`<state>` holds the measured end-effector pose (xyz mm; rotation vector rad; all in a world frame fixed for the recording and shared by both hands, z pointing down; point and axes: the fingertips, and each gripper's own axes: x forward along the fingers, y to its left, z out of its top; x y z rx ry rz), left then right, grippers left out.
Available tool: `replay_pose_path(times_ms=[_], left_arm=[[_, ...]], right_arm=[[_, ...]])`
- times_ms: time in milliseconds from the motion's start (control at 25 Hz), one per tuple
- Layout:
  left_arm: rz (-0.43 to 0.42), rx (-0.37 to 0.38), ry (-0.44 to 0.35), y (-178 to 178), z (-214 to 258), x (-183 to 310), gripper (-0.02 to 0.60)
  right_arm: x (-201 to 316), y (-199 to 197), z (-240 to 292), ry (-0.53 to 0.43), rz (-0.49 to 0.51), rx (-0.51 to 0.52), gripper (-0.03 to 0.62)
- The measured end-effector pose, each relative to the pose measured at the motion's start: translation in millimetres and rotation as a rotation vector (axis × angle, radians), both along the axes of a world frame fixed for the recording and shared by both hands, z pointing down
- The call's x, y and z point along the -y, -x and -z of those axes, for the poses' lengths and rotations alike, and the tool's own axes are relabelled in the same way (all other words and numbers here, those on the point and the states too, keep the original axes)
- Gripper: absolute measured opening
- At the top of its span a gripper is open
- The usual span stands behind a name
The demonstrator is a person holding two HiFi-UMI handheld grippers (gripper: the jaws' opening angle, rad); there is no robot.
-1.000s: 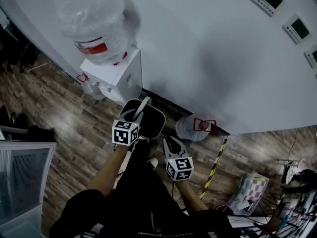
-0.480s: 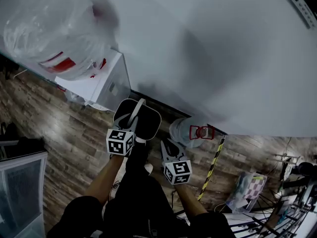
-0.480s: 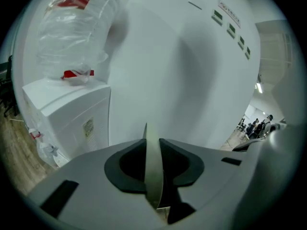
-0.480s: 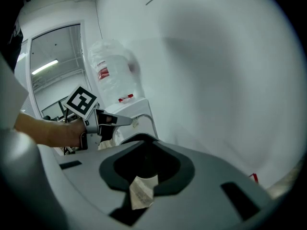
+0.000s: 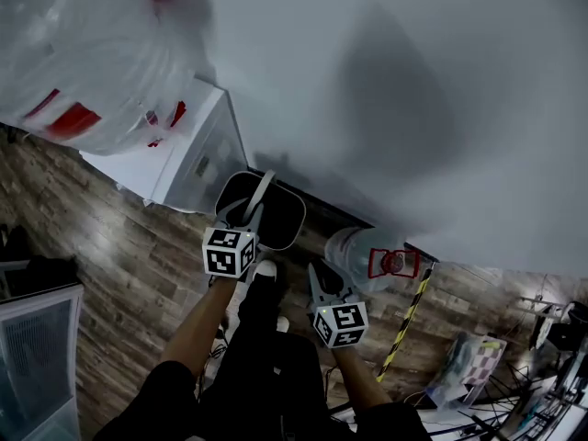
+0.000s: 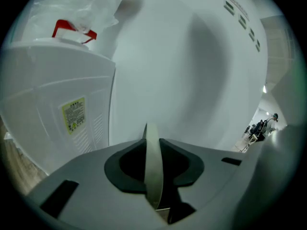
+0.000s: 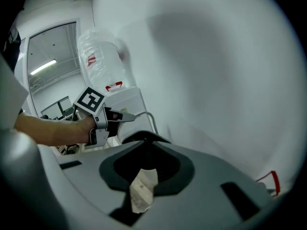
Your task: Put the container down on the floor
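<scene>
A dark, rounded-square container (image 5: 276, 219) hangs by its pale bail handle (image 5: 260, 194) just above the wood floor, beside the white water dispenser. My left gripper (image 5: 250, 217) is shut on that handle; in the left gripper view the pale handle strip (image 6: 153, 169) runs up between the jaws. The right gripper view shows my left gripper (image 7: 125, 117) gripping the thin curved handle (image 7: 151, 118). My right gripper (image 5: 320, 272) is to the right of the container and apart from it, jaws together. A small pale printed scrap (image 7: 142, 188) lies in its jaw recess.
A white water dispenser (image 5: 188, 159) with a wrapped bottle (image 5: 83, 53) on top stands left of the container against the grey wall. A water jug (image 5: 358, 249) with a red handle (image 5: 390, 263) lies on the floor to the right. Yellow-black tape (image 5: 409, 324) and the person's shoe (image 5: 265, 269) are nearby.
The head camera has leaned closer to the wall and dispenser. The container stays hung from my left gripper, a little nearer the wall. My right gripper has dropped slightly.
</scene>
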<state>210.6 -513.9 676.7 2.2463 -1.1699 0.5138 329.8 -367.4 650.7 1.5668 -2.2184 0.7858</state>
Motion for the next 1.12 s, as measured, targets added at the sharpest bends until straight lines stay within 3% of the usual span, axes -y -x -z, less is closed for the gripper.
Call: replay_pose_path(times_ms=[240, 400, 640, 880, 1120], left_arm=[[0.011, -0.006, -0.012, -5.6, -50.9, 20.9, 0.092], [0.028, -0.018, -0.022, -6.8, -90.4, 31.7, 0.092], [0.048, -0.054, -0.047, -14.2, -143.6, 44.2, 0.092], [0.039, -0.061, -0.106, -22.5, -188.5, 50.1, 0.092], [0.042, -0.070, -0.127, -24.3, -227.6, 56.6, 0.092]], right_arm=[[17.8, -6.3, -49.2, -0.025, -0.032, 0.050, 0.057], [21.9, -8.1, -85.2, -0.073, -0.019, 0.015, 0.057], [35.1, -18.2, -145.8, -0.110, -0.044, 0.056, 0.057], [51.2, -19.0, -202.2, -0.165, -0.017, -0.005, 0.057], [65.0, -23.4, -248.9, -0.200, -0.036, 0.030, 0.057]])
